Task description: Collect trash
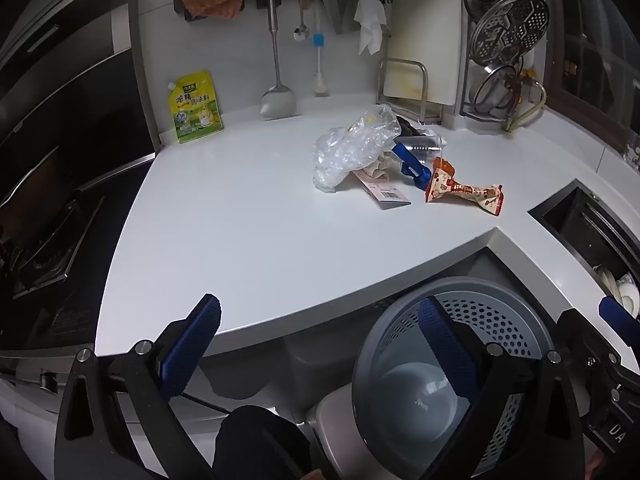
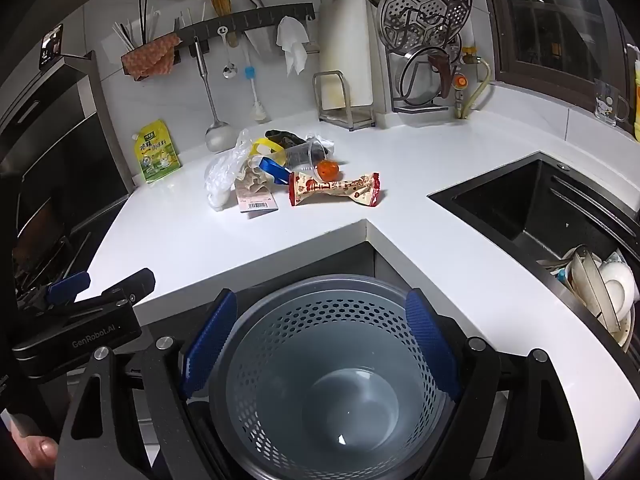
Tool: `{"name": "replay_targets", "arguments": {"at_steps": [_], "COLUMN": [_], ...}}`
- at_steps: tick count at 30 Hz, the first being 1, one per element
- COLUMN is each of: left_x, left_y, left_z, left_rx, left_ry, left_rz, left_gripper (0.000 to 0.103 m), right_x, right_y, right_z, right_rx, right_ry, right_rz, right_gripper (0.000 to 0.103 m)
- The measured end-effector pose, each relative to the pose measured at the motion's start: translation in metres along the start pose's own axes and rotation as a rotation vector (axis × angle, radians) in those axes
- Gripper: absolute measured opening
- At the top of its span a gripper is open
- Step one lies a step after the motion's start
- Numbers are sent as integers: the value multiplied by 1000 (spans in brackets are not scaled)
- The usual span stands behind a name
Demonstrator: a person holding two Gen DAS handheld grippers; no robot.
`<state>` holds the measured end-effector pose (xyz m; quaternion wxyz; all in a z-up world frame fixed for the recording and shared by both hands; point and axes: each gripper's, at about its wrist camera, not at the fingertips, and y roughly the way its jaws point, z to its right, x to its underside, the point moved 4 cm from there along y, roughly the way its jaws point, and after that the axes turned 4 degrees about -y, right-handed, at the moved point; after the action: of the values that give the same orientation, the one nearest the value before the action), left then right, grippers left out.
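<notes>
A pile of trash lies on the white counter (image 1: 240, 220): a crumpled clear plastic bag (image 1: 352, 144) (image 2: 222, 174), a red-and-beige snack wrapper (image 1: 464, 194) (image 2: 336, 190), a barcoded packet (image 1: 386, 193) (image 2: 256, 200), a blue piece (image 1: 412, 166) (image 2: 274, 170), a clear cup (image 2: 300, 154) and a small orange lump (image 2: 328, 170). A grey perforated bin (image 1: 492, 312) (image 2: 320, 320) stands on the floor below the counter's inner corner, with nothing visible inside. My left gripper (image 1: 320, 344) is open over the counter's edge. My right gripper (image 2: 320, 340) hangs open above the bin, touching nothing.
A yellow-green pouch (image 1: 196, 108) leans on the back wall. The stove (image 1: 48, 240) is to the left and a dark sink (image 2: 540, 208) holding dishes (image 2: 600, 284) to the right. A cutting-board stand (image 2: 344, 100), a lid rack (image 2: 428, 60) and hanging utensils line the back.
</notes>
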<state>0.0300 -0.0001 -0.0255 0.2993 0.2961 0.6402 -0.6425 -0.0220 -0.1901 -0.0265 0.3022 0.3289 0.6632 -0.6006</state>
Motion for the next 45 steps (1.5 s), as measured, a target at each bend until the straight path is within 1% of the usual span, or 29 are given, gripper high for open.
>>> {"name": "replay_targets", "arguments": {"at_steps": [9,10,24,31,38,39,45], "left_x": [3,-1,0,-2,-8,-2,0], "left_y": [-3,-2,-3,-7,-7,-7,-7], "left_z": [9,0,0,-4,-12,-2,-2], "left_rx": [1,3,2,6,10,6,4], "left_ry": [9,-3,-6,8,1,3,5], "left_rz": [-5,-2,5,8,8,10,14], "left_gripper": [97,97,97,97,97,97,97], "right_x": [0,1,2,1,0,0,0], "right_y": [0,0,-1,-2,-3,-3,-5], "right_z": [1,1,2,2,1,1,0], "right_rx": [-2,-2,-3,-3,-3,-3,-3], "right_ry": [2,2,5,5,3,3,4], "right_rz": [0,1,7,9,11,10,11], "right_gripper": [82,82,82,82,82,82,82]}}
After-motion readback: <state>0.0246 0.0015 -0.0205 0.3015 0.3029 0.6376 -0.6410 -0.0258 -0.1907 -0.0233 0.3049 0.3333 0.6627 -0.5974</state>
